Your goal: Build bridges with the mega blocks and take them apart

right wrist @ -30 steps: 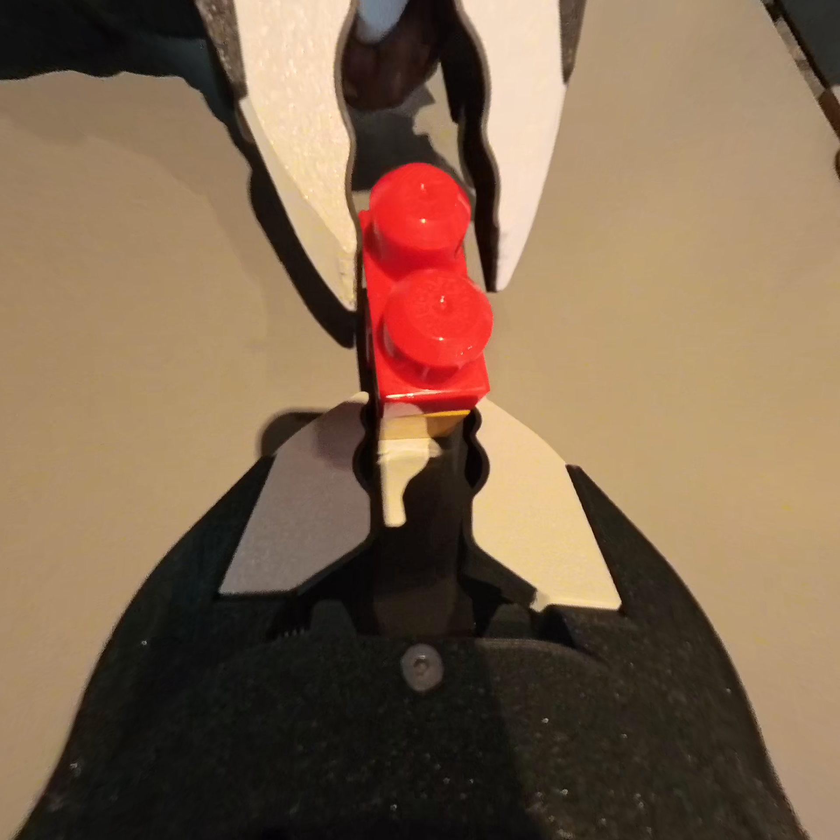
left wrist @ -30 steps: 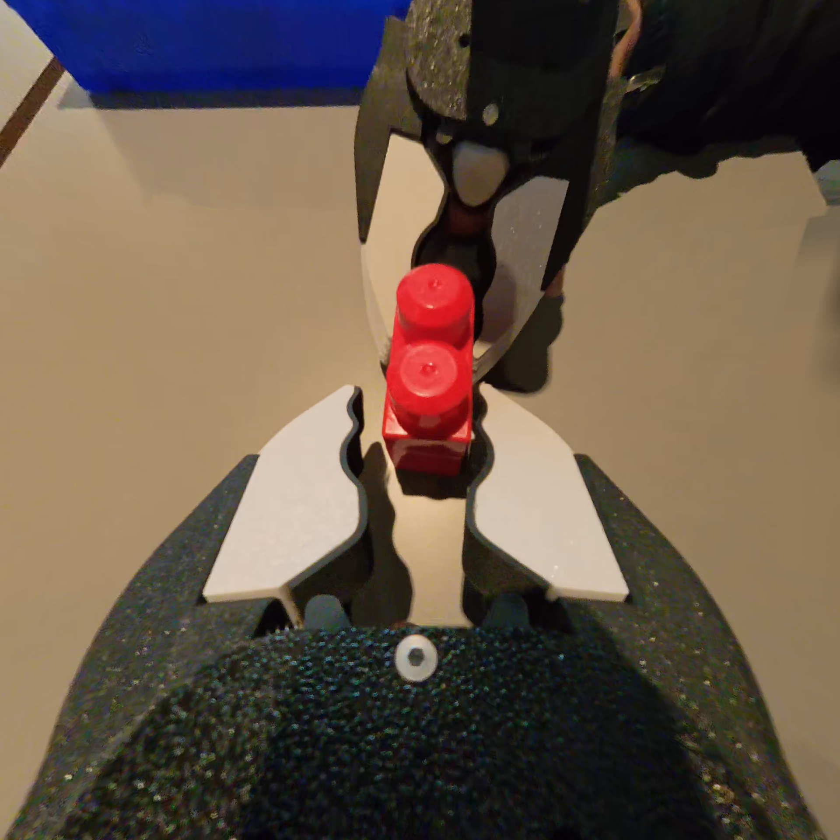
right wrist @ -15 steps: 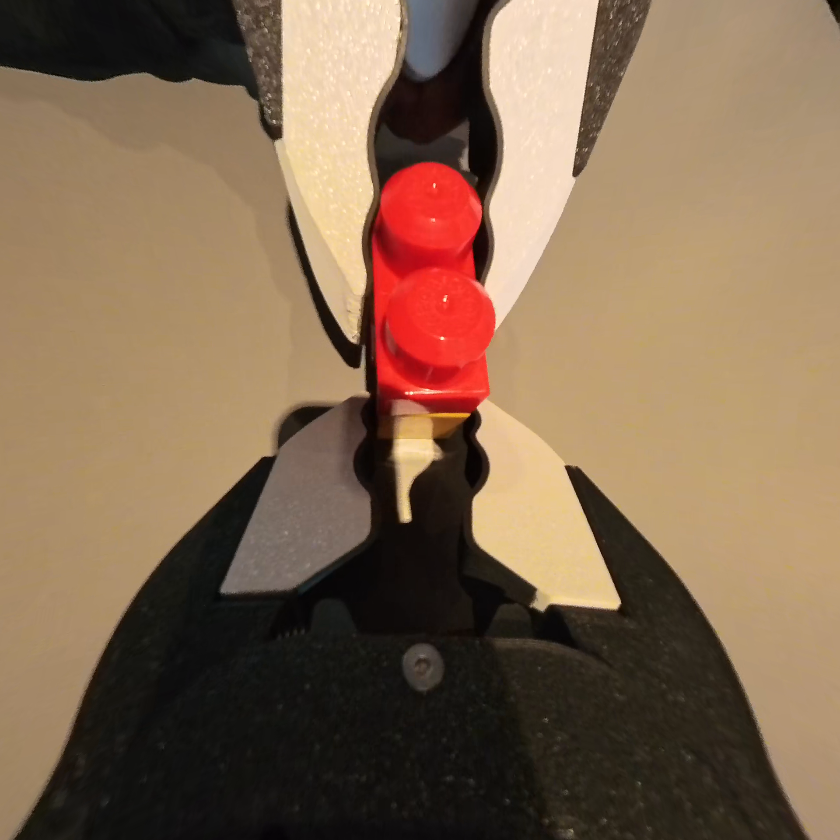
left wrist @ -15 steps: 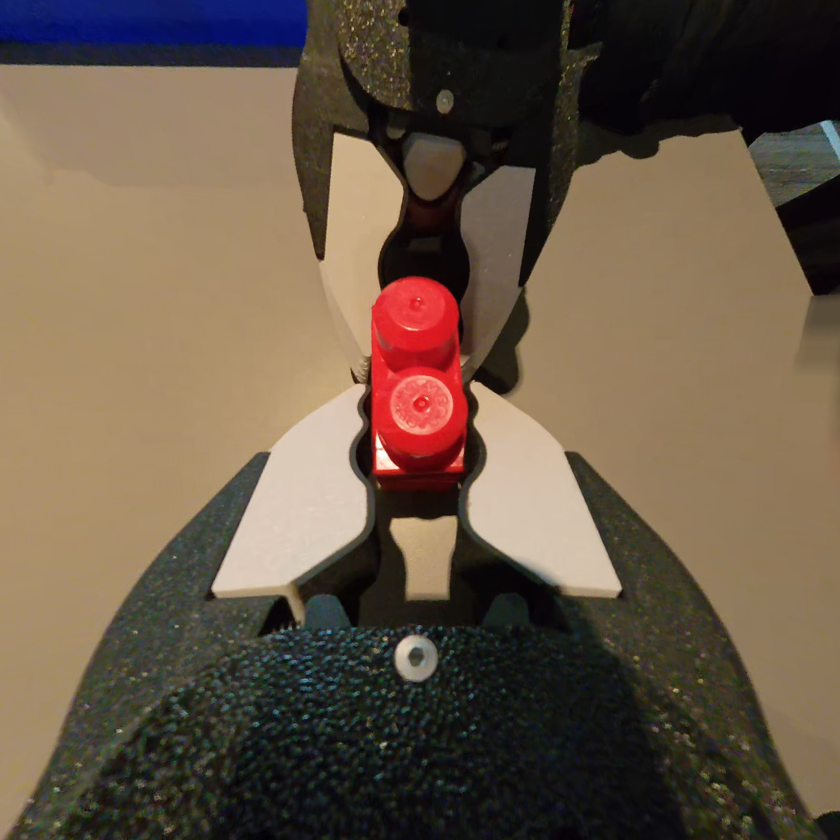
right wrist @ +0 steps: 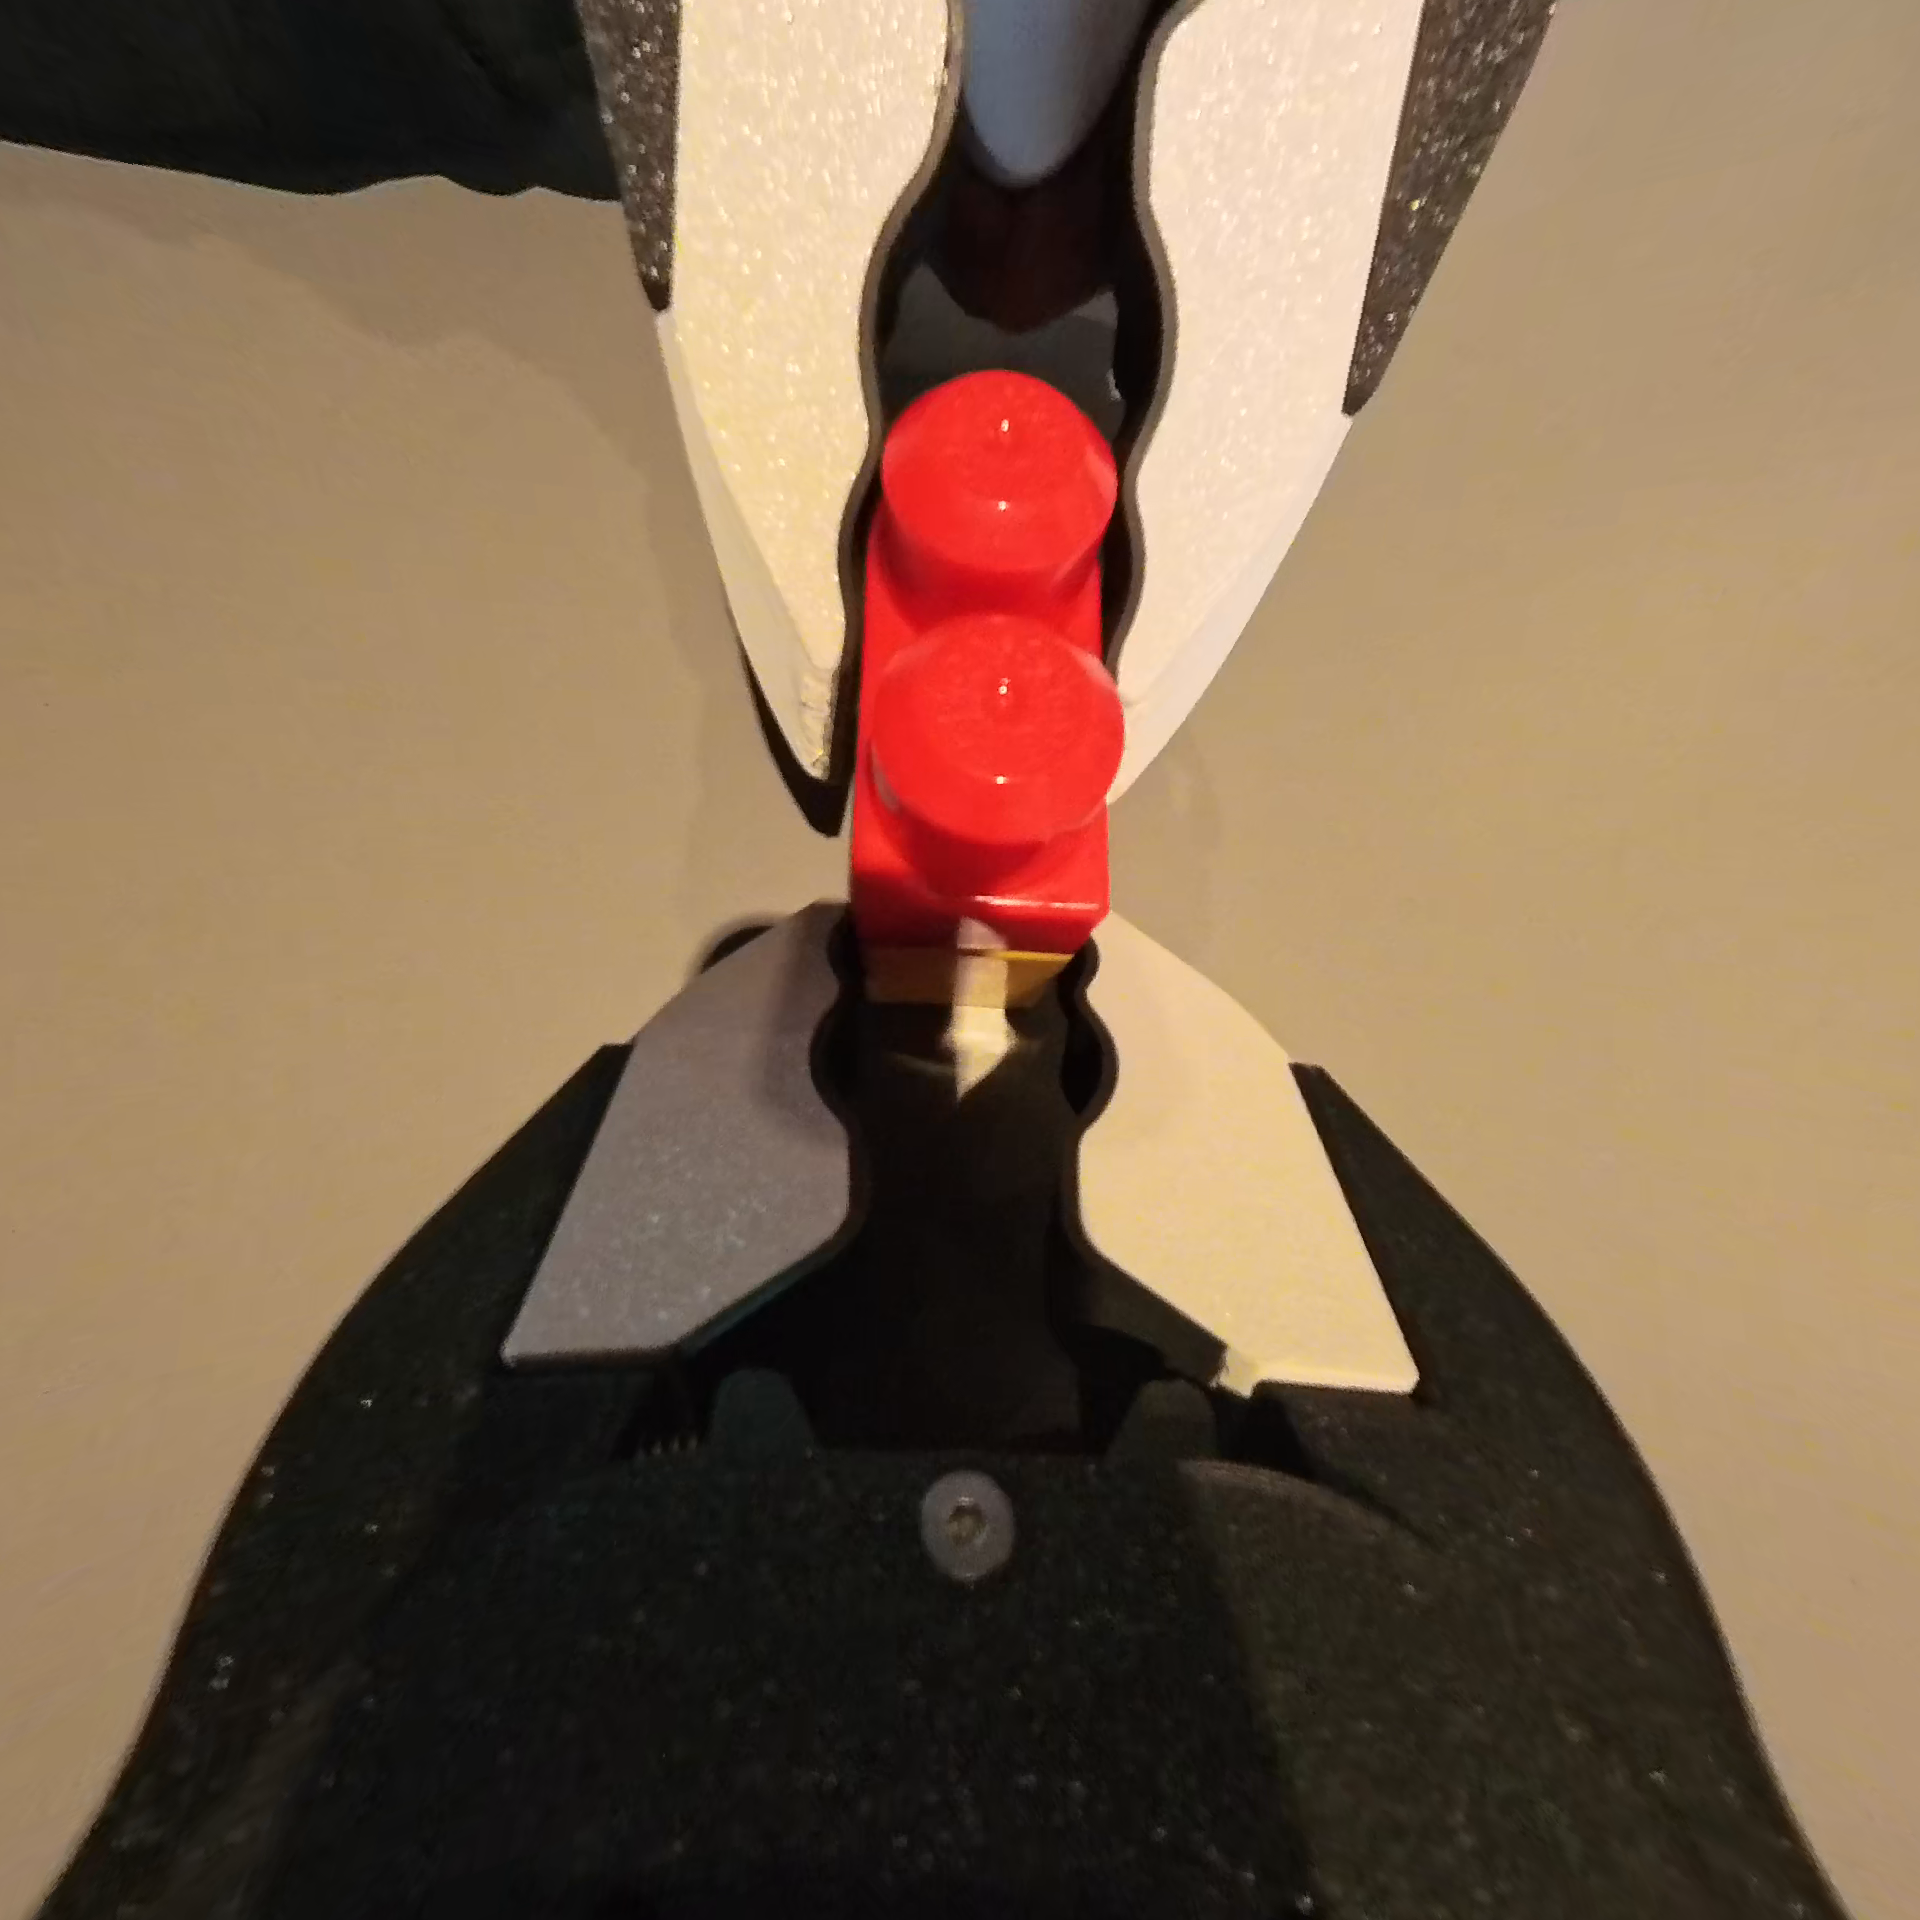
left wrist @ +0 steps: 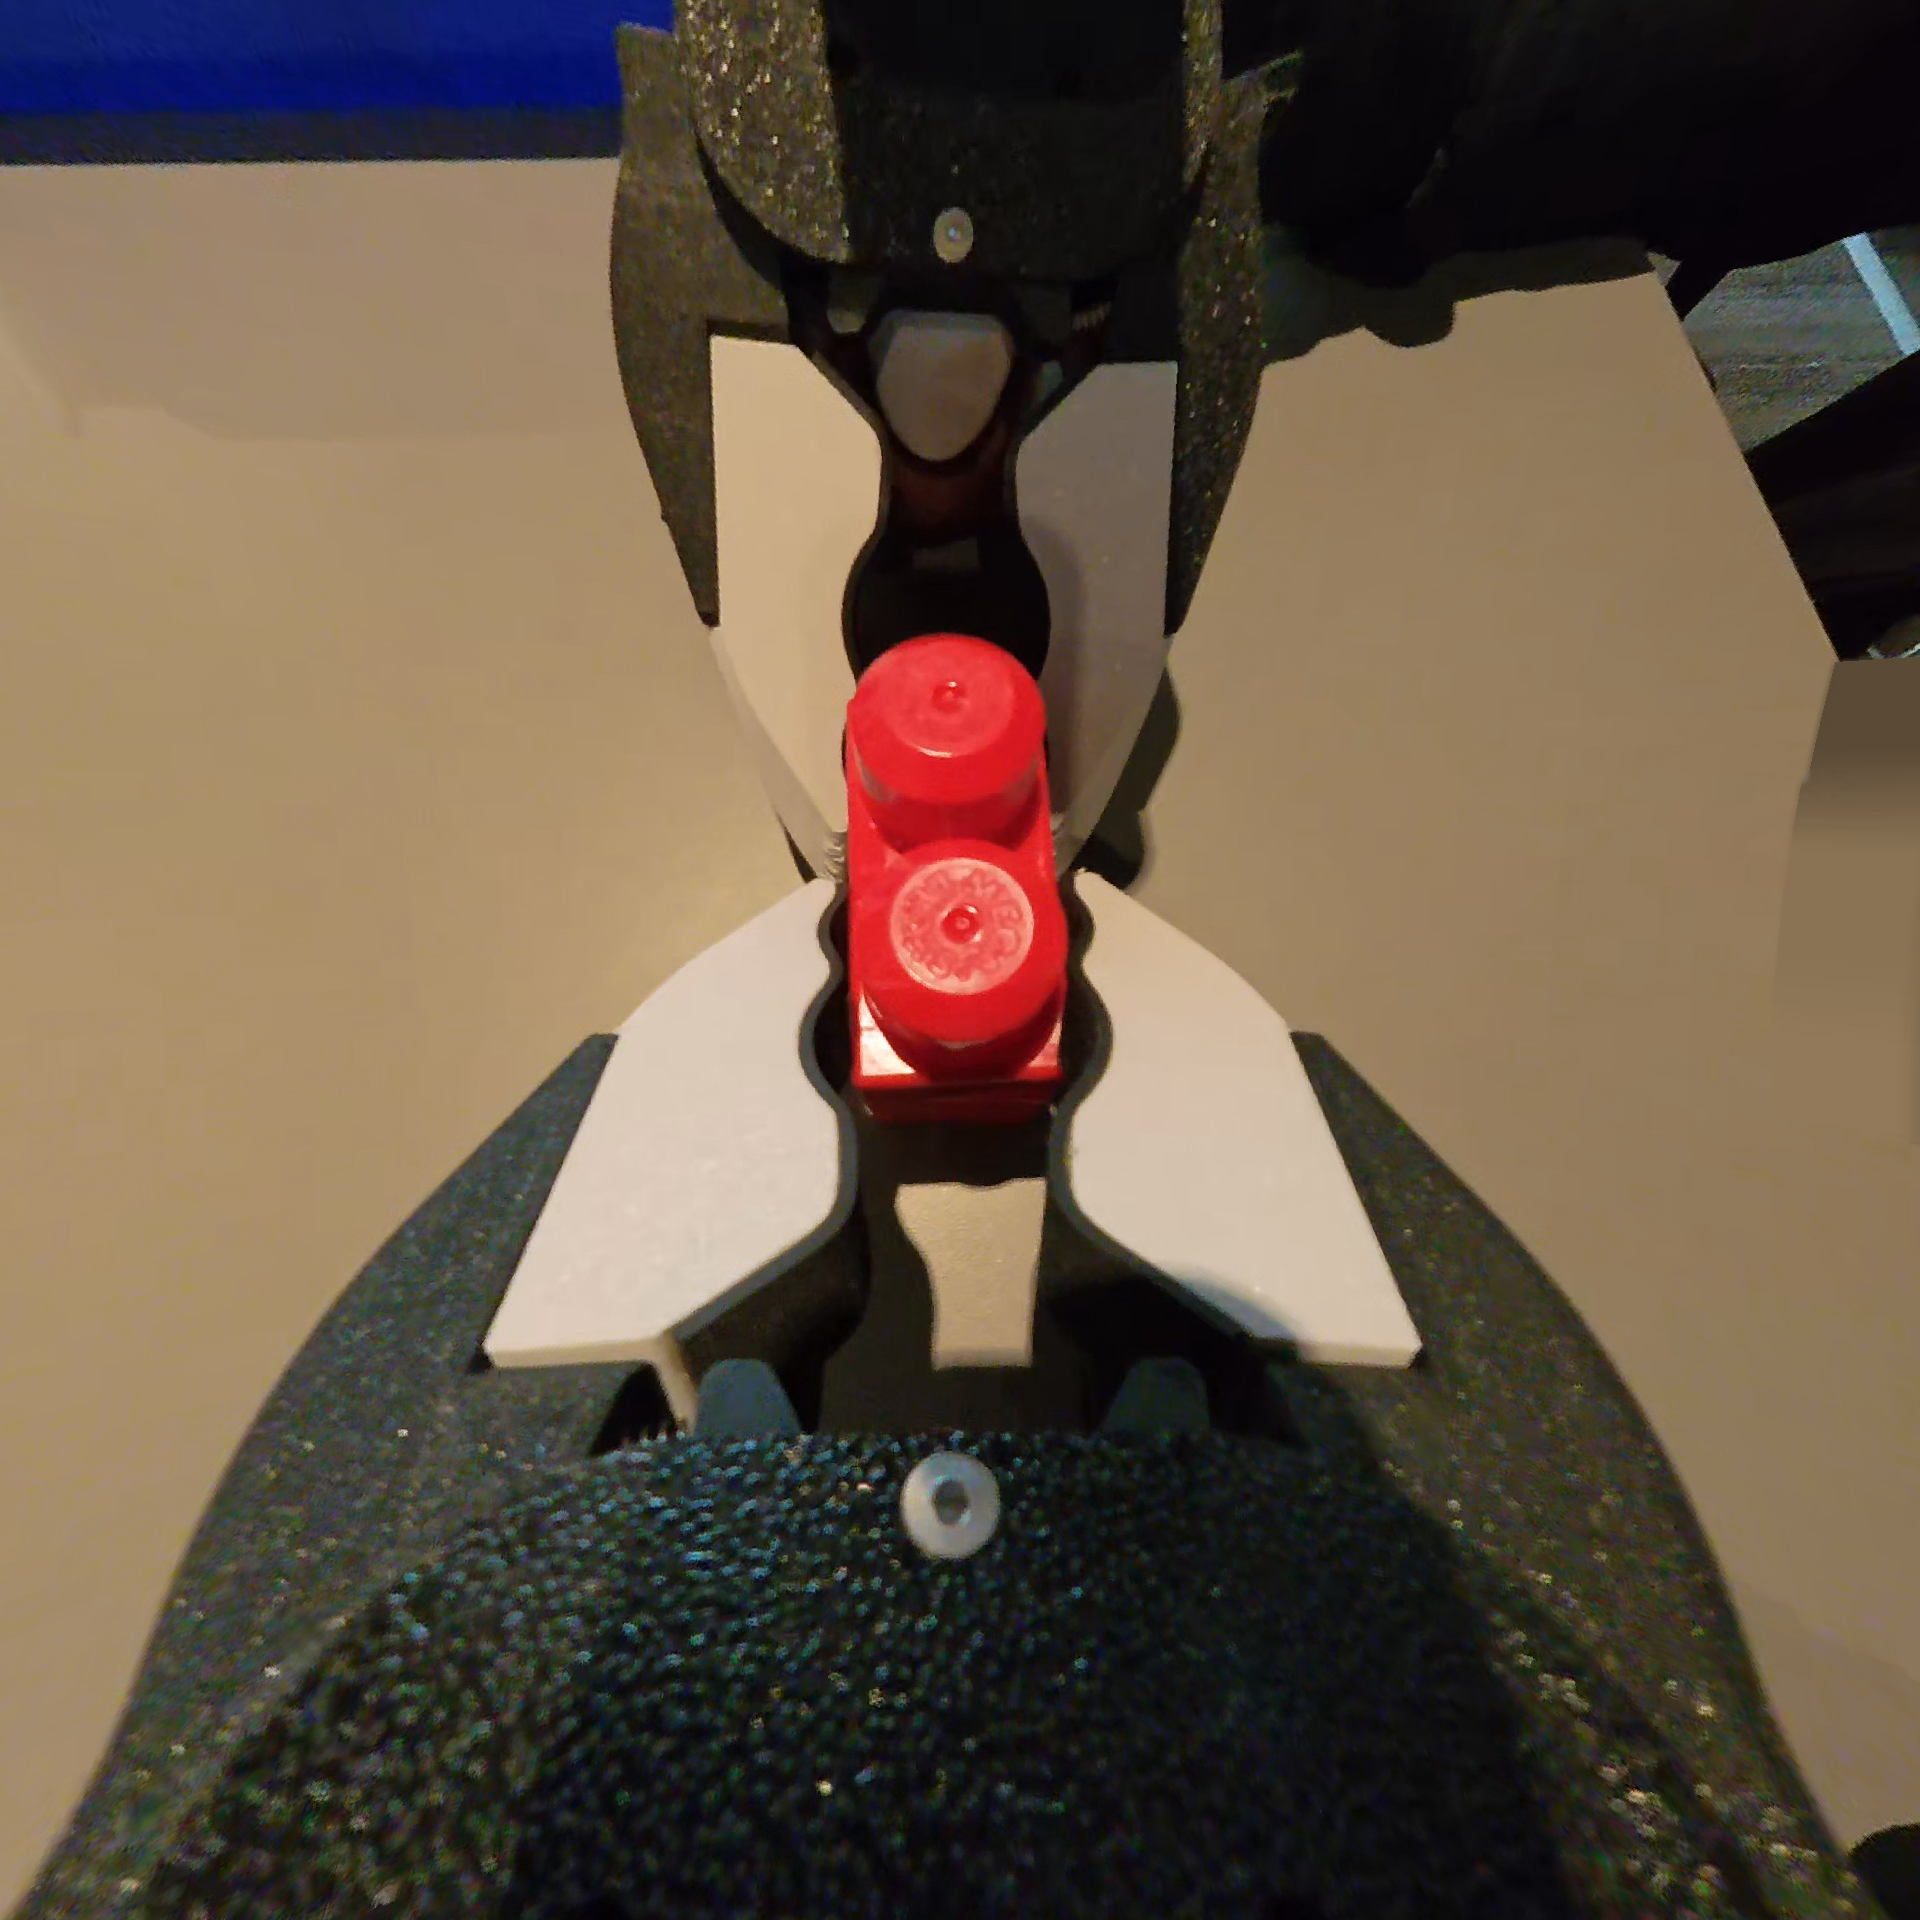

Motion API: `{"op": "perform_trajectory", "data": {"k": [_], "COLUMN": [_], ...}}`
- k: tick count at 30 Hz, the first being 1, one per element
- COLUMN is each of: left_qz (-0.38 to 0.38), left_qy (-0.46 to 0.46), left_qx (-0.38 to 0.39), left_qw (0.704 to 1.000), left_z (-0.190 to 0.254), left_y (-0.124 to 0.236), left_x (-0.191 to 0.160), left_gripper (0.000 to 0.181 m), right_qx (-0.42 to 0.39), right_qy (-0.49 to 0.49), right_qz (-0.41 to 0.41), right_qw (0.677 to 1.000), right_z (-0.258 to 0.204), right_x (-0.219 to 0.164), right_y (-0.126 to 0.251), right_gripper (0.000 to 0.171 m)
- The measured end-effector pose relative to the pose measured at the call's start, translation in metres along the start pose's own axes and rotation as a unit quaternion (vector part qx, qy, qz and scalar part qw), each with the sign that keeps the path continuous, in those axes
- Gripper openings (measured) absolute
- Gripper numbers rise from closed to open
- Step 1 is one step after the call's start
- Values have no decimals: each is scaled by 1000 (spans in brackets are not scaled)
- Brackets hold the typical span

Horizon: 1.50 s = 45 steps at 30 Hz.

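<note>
A red two-stud block (left wrist: 954,935) sits on top of a yellow block (right wrist: 914,977), of which only a thin strip shows in the right wrist view. My left gripper (left wrist: 956,906) is shut on the sides of the red block. My right gripper (right wrist: 966,935) faces it from the opposite side and is shut on the yellow block below. In the right wrist view the red block (right wrist: 987,717) has the left gripper's white fingers (right wrist: 769,416) on both sides of its far half. In the left wrist view the right gripper's fingers (left wrist: 769,582) reach the block's far end.
The tan table (left wrist: 312,675) lies under both grippers. A blue bin (left wrist: 312,52) stands at the far left edge. The table's right edge and dark floor (left wrist: 1829,395) show at the upper right. A dark sleeve (right wrist: 260,83) shows behind the left gripper.
The two grippers have come closer together, head on. My left fingers have slid forward along the red block and narrowed onto its sides. The blue bin has slipped toward the top edge.
</note>
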State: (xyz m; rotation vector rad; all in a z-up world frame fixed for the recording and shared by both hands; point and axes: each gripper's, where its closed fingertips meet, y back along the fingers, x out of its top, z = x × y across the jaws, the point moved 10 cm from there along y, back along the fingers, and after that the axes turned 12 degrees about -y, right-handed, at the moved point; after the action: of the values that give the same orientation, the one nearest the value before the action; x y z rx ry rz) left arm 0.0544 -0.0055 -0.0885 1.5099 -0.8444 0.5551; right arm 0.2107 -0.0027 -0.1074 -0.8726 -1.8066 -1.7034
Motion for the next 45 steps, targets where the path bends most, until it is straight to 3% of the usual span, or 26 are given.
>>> {"op": "perform_trajectory", "data": {"k": [30, 40, 45], "left_qz": [6, 0, -1], "left_qy": [3, 19, 15], "left_qx": [-10, 19, 19], "left_qw": [1000, 1000, 1000], "left_z": [1, -4, -3], "left_y": [0, -1, -1], "left_x": [0, -1, 0], "left_gripper": [36, 36, 36], "right_qx": [32, -40, -43], "right_qy": [-3, -10, -18], "right_qz": [-5, -8, -8], "right_qw": [999, 999, 999], "right_z": [2, 0, 2], "right_x": [0, -1, -1], "right_y": [-1, -2, -2], "right_gripper": [37, 45, 39]}}
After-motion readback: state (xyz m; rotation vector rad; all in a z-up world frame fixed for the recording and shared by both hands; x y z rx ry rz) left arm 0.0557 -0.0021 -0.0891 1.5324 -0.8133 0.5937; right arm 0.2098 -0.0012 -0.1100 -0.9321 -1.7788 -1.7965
